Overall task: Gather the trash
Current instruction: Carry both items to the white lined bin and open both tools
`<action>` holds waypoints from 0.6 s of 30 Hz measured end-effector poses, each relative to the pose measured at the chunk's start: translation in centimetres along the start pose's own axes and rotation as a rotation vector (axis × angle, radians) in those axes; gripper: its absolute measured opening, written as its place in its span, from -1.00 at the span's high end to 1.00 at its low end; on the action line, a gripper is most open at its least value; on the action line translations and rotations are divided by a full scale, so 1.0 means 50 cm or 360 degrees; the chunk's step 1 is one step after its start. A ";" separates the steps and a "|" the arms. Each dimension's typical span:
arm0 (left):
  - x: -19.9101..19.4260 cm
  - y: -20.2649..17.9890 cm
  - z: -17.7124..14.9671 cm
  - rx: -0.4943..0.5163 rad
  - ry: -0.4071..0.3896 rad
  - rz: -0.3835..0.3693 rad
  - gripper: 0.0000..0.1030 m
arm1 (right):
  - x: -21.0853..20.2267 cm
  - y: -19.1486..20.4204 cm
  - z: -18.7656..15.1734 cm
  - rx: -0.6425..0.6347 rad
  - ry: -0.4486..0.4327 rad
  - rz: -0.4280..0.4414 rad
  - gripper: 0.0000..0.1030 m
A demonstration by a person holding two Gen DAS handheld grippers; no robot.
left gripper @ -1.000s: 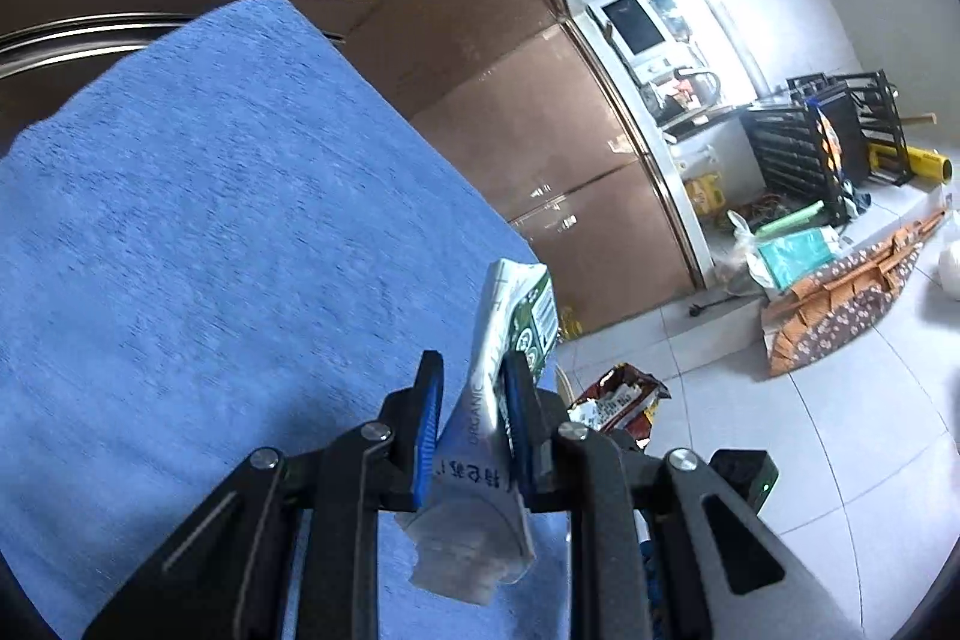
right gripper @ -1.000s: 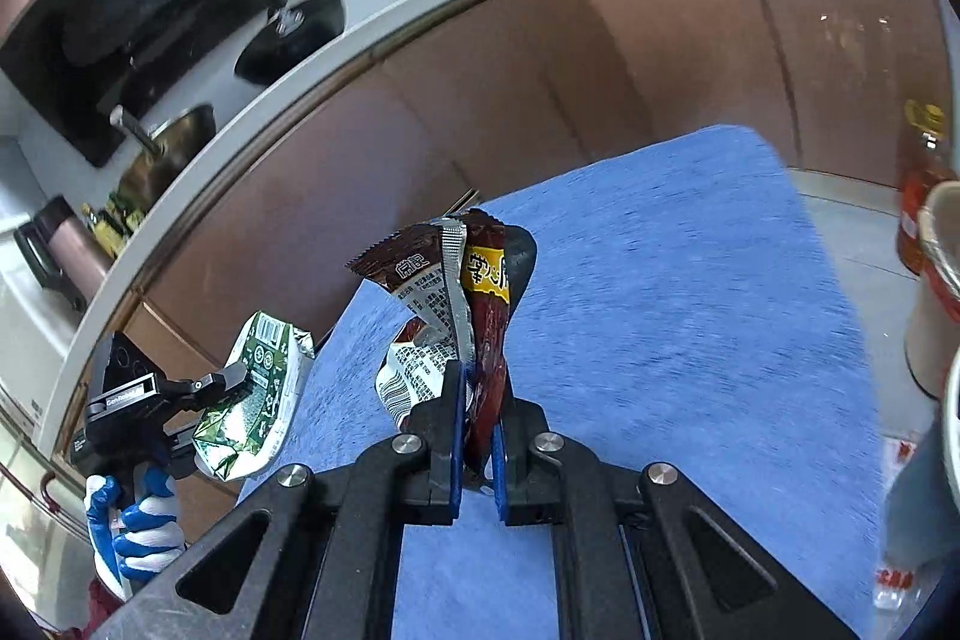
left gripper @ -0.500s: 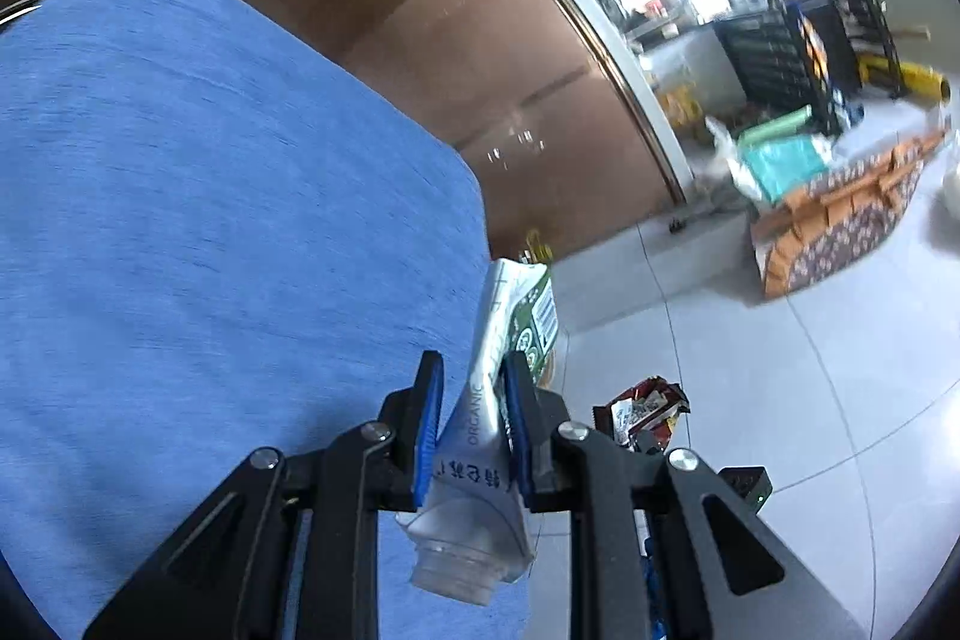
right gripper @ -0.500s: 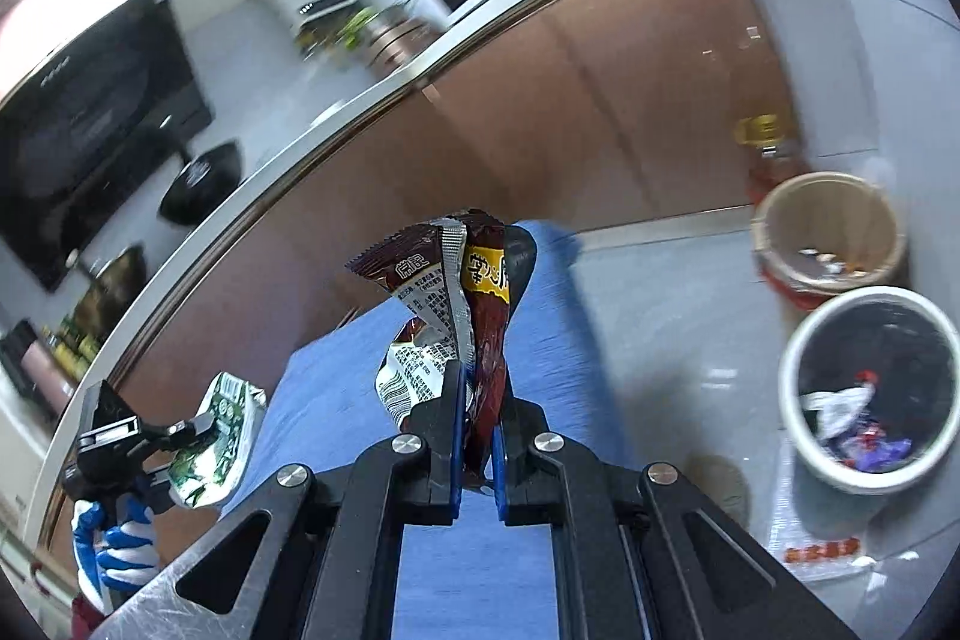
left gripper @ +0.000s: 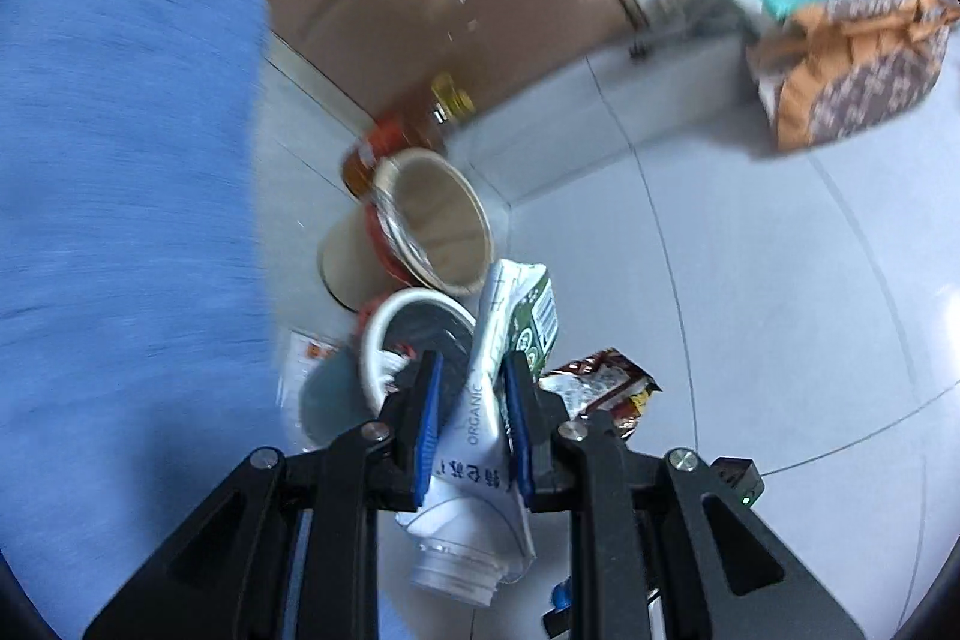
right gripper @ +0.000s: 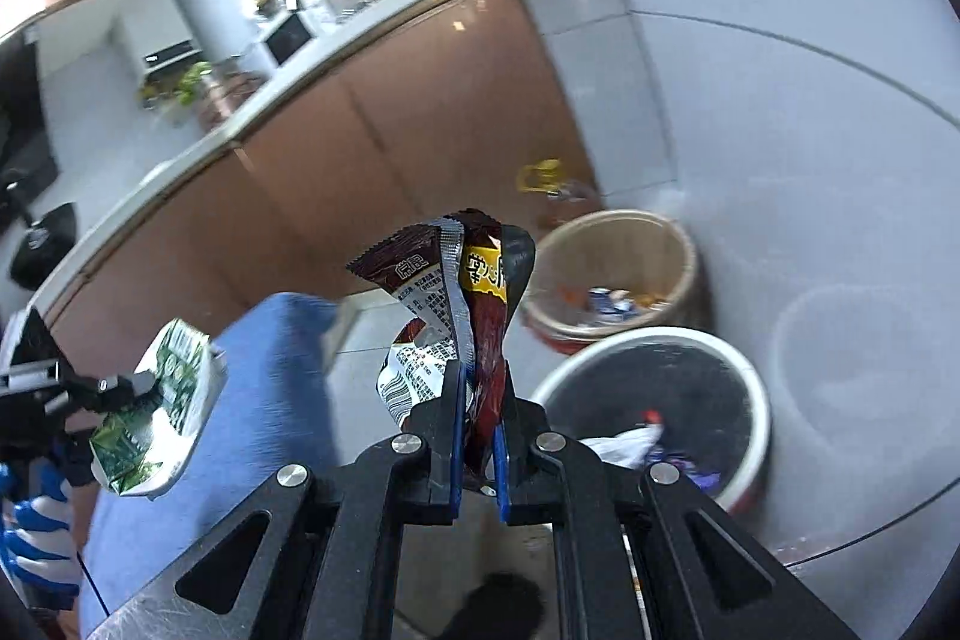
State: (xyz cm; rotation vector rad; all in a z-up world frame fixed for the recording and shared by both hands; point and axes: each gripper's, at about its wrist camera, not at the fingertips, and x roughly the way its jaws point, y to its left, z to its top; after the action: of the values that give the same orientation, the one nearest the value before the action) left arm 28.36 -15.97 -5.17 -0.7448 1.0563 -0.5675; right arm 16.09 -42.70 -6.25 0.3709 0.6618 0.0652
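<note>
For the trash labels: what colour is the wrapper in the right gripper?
Dark brown wrapper with a yellow patch and silver edge, clearest in the right wrist view.

Glossy foil wrapper, crumpled paper carton, matt blue cloth

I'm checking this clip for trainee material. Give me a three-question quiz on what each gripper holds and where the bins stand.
1. True or false: the left gripper is shut on a flattened green-and-white drink carton.
2. What does the right gripper hold? A) a brown foil snack wrapper B) a glass bottle C) a blue towel
3. Fill in: in the right wrist view, the bin nearer the camera is the white-rimmed bin with a ____ liner.

Key
1. True.
2. A: the brown foil snack wrapper stands pinched between its jaws.
3. Black: the white-rimmed bin sits in front of the tan bin with a red band.
</note>
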 end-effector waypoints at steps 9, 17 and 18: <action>0.302 -0.082 0.021 0.0142 0.0224 0.0109 0.62 | 0.079 -0.110 -0.018 0.0019 0.0058 -0.0287 0.81; 0.478 -0.108 -0.002 0.0273 0.0362 0.0184 0.31 | 0.108 -0.157 -0.038 0.0042 0.0101 -0.0418 0.52; 0.489 -0.108 -0.005 0.0277 0.0367 0.0187 0.11 | 0.110 -0.162 -0.041 0.0044 0.0106 -0.0432 0.47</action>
State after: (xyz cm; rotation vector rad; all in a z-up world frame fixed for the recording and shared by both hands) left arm 37.40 -37.28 -14.76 -0.4684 1.2372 -0.6455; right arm 18.69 -48.65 -13.87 0.3039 0.7743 -0.1905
